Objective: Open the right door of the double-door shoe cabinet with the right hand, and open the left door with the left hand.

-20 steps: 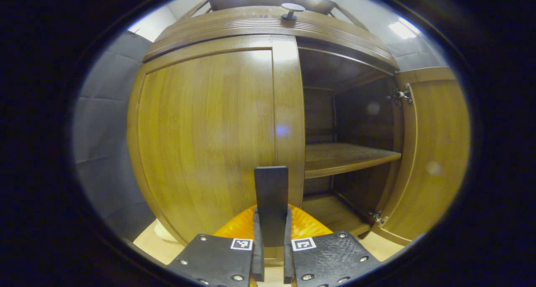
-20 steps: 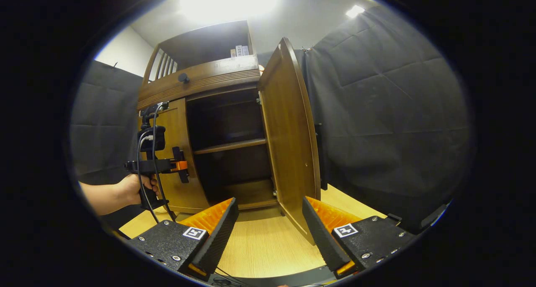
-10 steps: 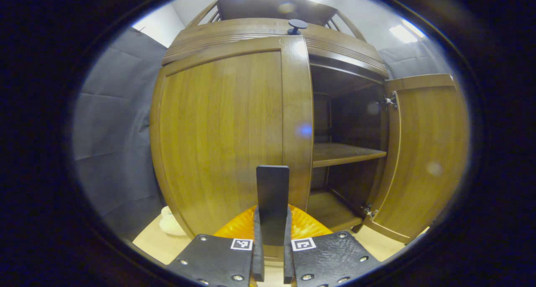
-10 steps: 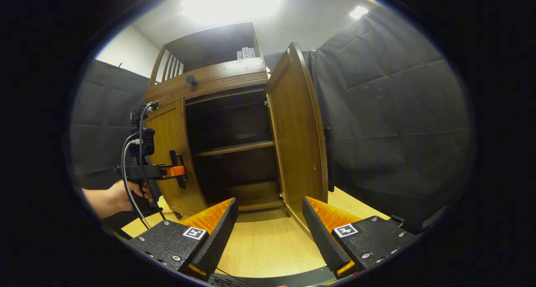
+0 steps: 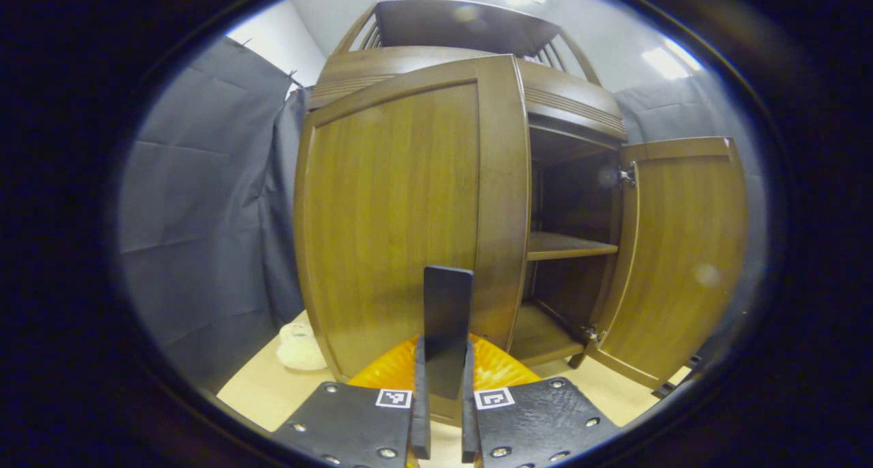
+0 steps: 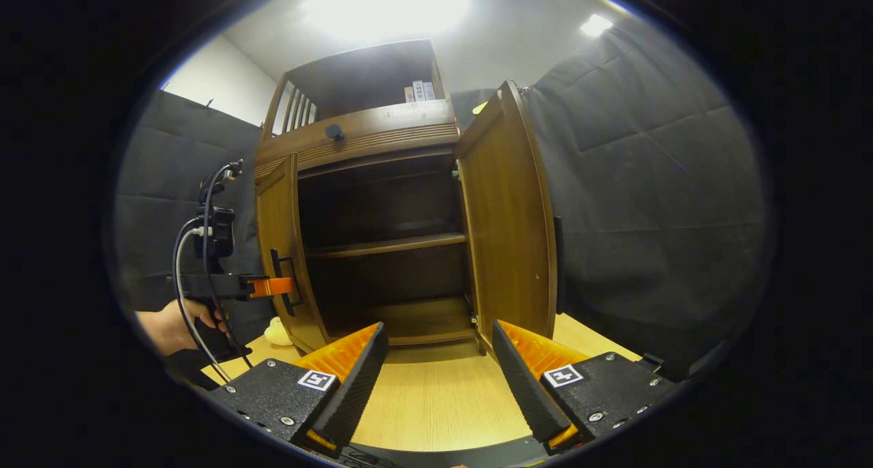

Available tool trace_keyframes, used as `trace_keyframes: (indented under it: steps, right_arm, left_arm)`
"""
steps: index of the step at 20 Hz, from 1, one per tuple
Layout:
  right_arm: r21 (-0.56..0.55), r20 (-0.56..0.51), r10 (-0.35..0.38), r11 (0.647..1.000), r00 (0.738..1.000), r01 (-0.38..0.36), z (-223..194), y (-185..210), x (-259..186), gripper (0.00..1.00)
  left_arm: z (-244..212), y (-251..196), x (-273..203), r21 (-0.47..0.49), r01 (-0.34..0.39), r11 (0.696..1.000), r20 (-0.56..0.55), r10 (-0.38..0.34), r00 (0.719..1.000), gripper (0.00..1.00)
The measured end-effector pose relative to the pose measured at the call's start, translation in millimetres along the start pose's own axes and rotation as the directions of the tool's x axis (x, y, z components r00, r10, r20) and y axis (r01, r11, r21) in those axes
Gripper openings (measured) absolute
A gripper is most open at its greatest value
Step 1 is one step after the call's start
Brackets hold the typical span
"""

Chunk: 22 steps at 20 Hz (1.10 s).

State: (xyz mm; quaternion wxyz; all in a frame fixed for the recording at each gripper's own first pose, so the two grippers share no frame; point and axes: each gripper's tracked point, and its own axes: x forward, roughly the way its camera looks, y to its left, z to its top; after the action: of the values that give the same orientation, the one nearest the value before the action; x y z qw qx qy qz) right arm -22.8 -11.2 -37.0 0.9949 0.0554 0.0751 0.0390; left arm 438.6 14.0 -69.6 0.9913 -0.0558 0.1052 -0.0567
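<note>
Brown wood cabinet (image 6: 382,181) straight ahead of both grippers, standing on a pale wood floor (image 6: 436,400).

Left gripper (image 5: 442,386): fingers closed together on the dark upright handle (image 5: 447,318) of the left door (image 5: 402,215). Door fills the space directly ahead, swung partly out from the frame. Right of the handle, the dark interior with one shelf (image 5: 569,246). Farther right, the right door (image 5: 682,256) stands wide open, hinges along its inner edge. Low to the left, a small pale object (image 5: 298,345) on the floor beside the cabinet; cannot tell what it is.

Right gripper (image 6: 440,379): fingers spread apart, holding nothing, hanging over the floor short of the cabinet. The right door's lower corner sits just past its right finger. Off to the far left, the other gripper held by a hand (image 6: 181,318), cable trailing, at the left door's handle. Grey padded wall (image 6: 648,202) to the right.
</note>
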Motion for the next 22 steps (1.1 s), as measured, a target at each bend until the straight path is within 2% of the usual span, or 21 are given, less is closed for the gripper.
trace_keyframes:
  steps: [1,2,5,7,9,15,22]
  right_arm:
    - [-0.004,0.001,0.006,1.0,1.0,-0.006,1,3,-1,0.92]
    - [-0.008,0.003,0.013,1.0,1.0,-0.013,1,7,-1,0.95]
    - [-0.026,0.007,0.028,0.999,1.0,-0.028,2,15,0,0.95]
    - [-0.031,0.003,0.041,0.999,0.999,-0.041,0,22,-1,0.95]
    - [-0.032,-0.001,0.061,0.998,0.998,-0.061,-1,31,-1,0.95]
    - [-0.039,0.003,0.104,0.994,0.995,-0.104,1,50,-1,0.95]
    - [-0.057,-0.001,0.149,0.987,0.989,-0.149,1,68,-4,0.94]
  left_arm:
    - [0,0,0,-0.001,-0.003,1.0,0.001,0.003,1.0,0.26]
    - [1,1,0,-0.001,-0.007,1.0,0.001,0.007,1.0,0.12]
    - [1,2,0,-0.008,-0.023,1.0,0.001,0.023,1.0,0.12]
    - [2,3,1,-0.019,-0.033,0.999,-0.004,0.033,0.999,0.25]
    - [2,3,1,-0.028,-0.043,0.999,-0.01,0.043,0.999,0.25]
    - [3,8,3,0.008,-0.104,0.995,-0.01,0.104,0.995,0.1]
    - [5,13,-2,0.012,-0.194,0.981,0.002,0.194,0.981,0.23]
